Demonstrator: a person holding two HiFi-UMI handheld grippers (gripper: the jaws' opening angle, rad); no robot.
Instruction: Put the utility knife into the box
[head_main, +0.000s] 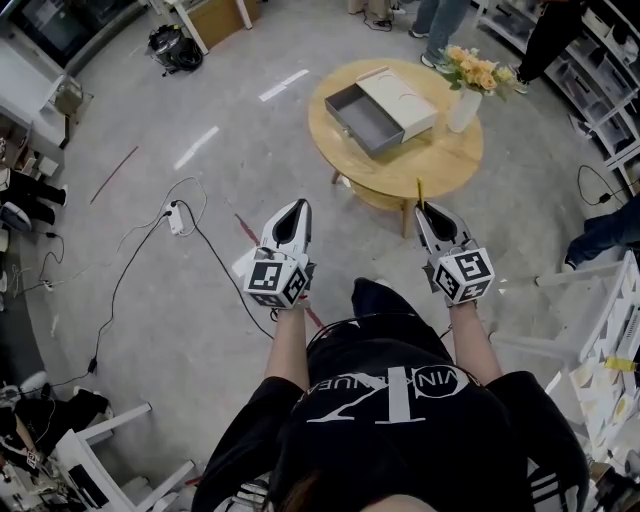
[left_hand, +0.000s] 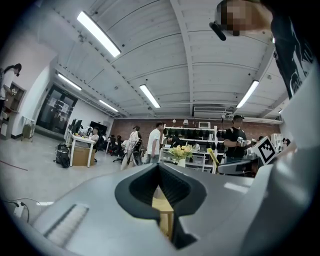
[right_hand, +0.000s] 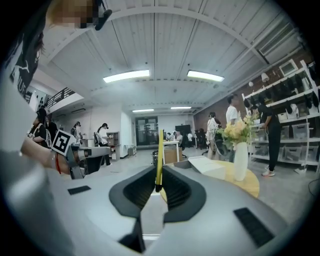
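- Right gripper (head_main: 427, 210): jaws closed on the utility knife (head_main: 419, 190), a thin yellow strip held by its lower end and standing upright; most of its length is unsupported, so it may pivot or slip during the carry.
- Left gripper (head_main: 297, 206): jaws together, nothing between them.
- Box (head_main: 380, 108): open grey tray beside its white cover on the round table (head_main: 440, 172), well apart from both grippers. A tilted knife could strike the tray wall or land on the cover.
- Vase of flowers (head_main: 464, 103): just beside the box; a wide approach from the right risks toppling it.
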